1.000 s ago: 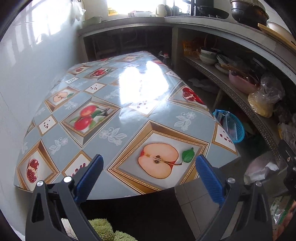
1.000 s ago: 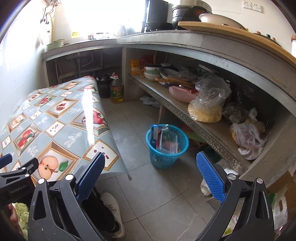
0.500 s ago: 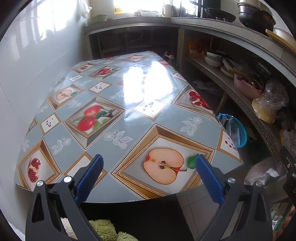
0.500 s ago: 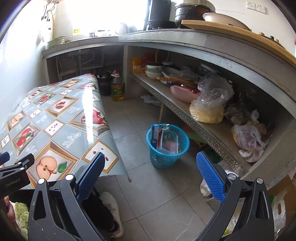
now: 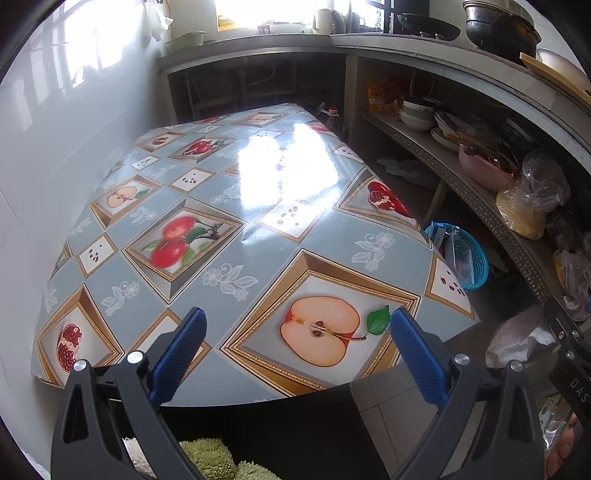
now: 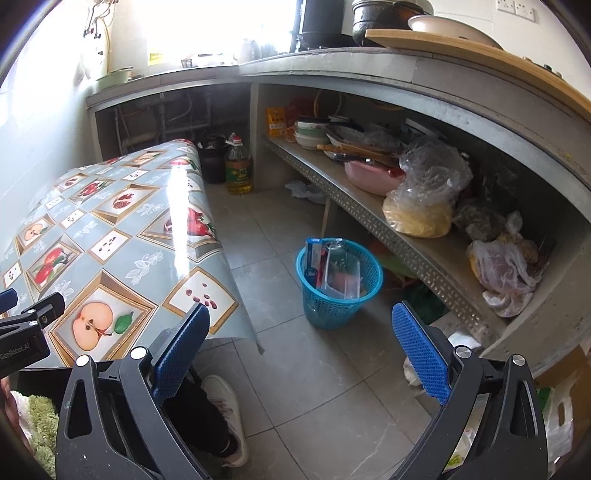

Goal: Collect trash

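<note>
Two wide-open, empty grippers, left gripper (image 5: pixel 295 354) over the fruit-patterned counter (image 5: pixel 229 221) and right gripper (image 6: pixel 301 343) above the tiled floor (image 6: pixel 314 369), face a blue trash basket (image 6: pixel 338 280) beside the cluttered shelf (image 6: pixel 388 221).

Definitely a home kitchen, pretty lived-in. Long grey concrete counter (image 6: pixel 332 62) with black pots (image 6: pixel 373 20) on top, a metal shelf underneath (image 6: pixel 369 214) crammed with stacked bowls (image 6: pixel 310 133), and a yellow cooking-oil jug (image 6: pixel 239 166) on the grey tiled floor (image 6: pixel 314 369) beside a table in a fruit-print oilcloth (image 5: pixel 258 229).
</note>
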Tool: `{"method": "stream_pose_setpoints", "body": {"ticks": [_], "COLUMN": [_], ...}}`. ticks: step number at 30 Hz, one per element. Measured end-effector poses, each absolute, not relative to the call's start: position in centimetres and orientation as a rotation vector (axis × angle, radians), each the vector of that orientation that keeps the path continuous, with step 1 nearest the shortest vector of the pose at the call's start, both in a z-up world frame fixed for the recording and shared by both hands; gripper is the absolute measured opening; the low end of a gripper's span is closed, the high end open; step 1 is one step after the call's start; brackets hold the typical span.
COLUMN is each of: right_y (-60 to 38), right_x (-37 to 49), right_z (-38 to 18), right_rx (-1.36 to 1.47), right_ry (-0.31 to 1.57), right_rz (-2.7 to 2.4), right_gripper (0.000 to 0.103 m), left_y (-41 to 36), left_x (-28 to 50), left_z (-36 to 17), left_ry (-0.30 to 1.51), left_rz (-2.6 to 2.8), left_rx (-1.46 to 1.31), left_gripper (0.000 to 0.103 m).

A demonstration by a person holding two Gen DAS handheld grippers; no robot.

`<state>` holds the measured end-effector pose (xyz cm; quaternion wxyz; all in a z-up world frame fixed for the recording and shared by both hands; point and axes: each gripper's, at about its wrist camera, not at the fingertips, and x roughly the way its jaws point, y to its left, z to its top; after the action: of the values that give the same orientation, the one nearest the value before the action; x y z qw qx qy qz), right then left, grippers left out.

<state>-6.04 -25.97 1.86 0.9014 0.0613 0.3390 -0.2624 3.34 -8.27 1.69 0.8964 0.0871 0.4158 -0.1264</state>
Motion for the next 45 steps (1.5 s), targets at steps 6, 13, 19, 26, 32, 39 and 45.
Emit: {"method": "stream_pose_setpoints", "body": {"ticks": [6, 13, 19, 26, 32, 39, 45], "right_y": [-26.2, -26.4, -26.4, -26.5, -26.5, -26.5, -26.5], "right_x": [-6.0, -6.1, -6.1, -6.1, -6.1, -6.1, -6.1], "right_z": [2.1, 2.6, 2.9, 3.0, 3.1, 3.0, 3.0], "right_rx": [0.116, 0.100, 0.096, 0.096, 0.096, 0.096, 0.095], "right_ry": [0.692, 0.679, 0.674, 0.672, 0.672, 0.673, 0.673], "right_rz": [-0.539, -0.545, -0.543, -0.540, -0.542, -0.541, -0.541], "right_gripper": [0.095, 0.095, 0.095, 0.095, 0.095, 0.095, 0.095], "left_y": [-8.0, -7.8, -7.7, -7.7, -7.5, -7.6, -7.6], "left_x": [3.5, 3.7, 3.8, 3.7, 3.7, 3.6, 3.6], "left_z": [1.9, 2.0, 2.1, 2.1, 2.0, 1.9, 1.9], "left_ry": [0.850, 0.846, 0.843, 0.846, 0.849, 0.852, 0.856], "left_rz": [-0.238, -0.206, -0.198, -0.198, -0.197, -0.200, -0.200], "left_rx": [0.178, 0.178, 0.175, 0.178, 0.174, 0.176, 0.176], "left_gripper": [0.098, 0.098, 0.098, 0.098, 0.098, 0.098, 0.098]}}
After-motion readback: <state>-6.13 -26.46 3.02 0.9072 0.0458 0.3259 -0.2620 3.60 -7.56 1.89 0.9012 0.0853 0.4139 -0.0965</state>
